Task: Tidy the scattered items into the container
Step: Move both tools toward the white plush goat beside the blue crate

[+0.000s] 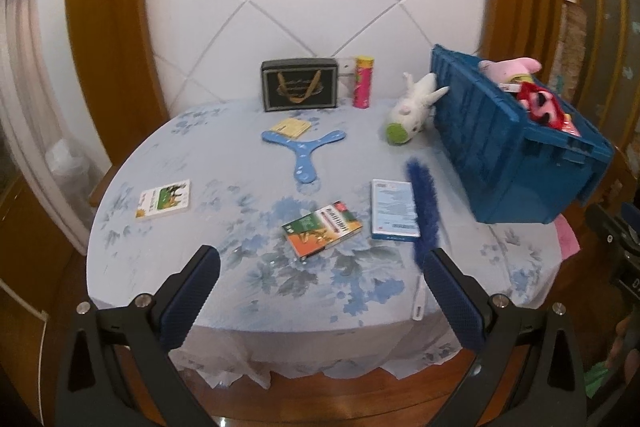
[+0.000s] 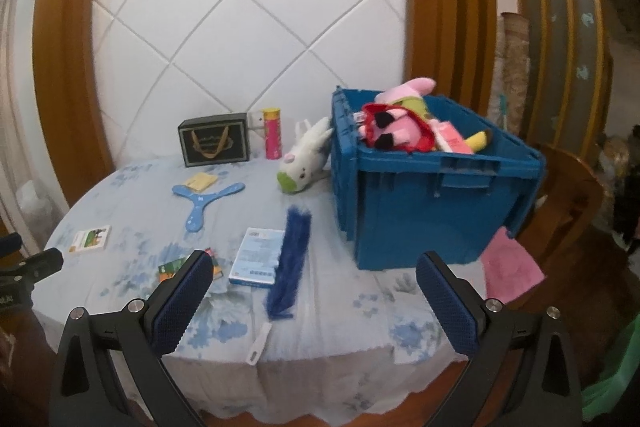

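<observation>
Blue plastic, the crate (image 2: 432, 203) stands at the counter's (image 2: 340, 311) right side, already holding plush toys (image 2: 396, 125). Left of the crate lie a feather duster (image 2: 291, 267), a white booklet (image 2: 258, 255), an orange-green box (image 1: 322, 229), a boomerang (image 1: 303, 155) and a white plush (image 1: 412, 111) leaning on its wall. Both hand-held grippers, left (image 1: 320, 301) and right (image 2: 314, 301), hover spread and empty before the counter's near edge, the duster between the right one's fingers.

Left tool (image 1: 320, 279) and right tool (image 2: 314, 285) agape, empty.

Duster (image 2: 291, 259) overlapping booklet (image 2: 256, 259), crate (image 2: 424, 211) right, perhaps touching plush (image 2: 306, 163)
</observation>
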Demonstrator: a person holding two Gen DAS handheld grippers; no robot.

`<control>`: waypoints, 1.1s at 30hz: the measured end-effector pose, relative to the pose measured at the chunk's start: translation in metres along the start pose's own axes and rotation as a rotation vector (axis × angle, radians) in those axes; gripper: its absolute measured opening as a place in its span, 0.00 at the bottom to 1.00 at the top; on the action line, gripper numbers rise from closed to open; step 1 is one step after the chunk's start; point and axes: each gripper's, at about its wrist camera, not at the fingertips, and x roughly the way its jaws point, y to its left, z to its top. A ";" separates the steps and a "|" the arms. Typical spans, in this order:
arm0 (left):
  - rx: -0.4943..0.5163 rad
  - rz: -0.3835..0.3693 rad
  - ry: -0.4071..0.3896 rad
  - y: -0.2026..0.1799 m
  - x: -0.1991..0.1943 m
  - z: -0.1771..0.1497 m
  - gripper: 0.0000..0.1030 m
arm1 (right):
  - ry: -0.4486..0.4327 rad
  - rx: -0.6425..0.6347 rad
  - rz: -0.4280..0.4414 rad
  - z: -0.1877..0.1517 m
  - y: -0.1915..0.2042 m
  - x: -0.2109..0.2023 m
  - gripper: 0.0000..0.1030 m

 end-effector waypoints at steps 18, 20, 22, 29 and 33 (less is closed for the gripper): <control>0.011 -0.024 0.100 0.069 0.199 0.095 1.00 | 0.213 -0.006 0.051 0.040 0.093 0.234 1.00; 0.036 -0.038 0.113 0.066 0.226 0.112 1.00 | 0.226 0.016 0.038 0.049 0.098 0.261 1.00; 0.069 -0.064 0.132 0.058 0.254 0.128 0.91 | 0.252 0.053 0.026 0.058 0.099 0.293 1.00; 0.094 -0.124 0.219 0.029 0.343 0.170 0.62 | 0.301 0.053 -0.043 0.082 0.091 0.364 0.99; 0.077 -0.132 0.255 0.017 0.380 0.188 0.62 | 0.312 0.041 -0.078 0.104 0.075 0.409 0.94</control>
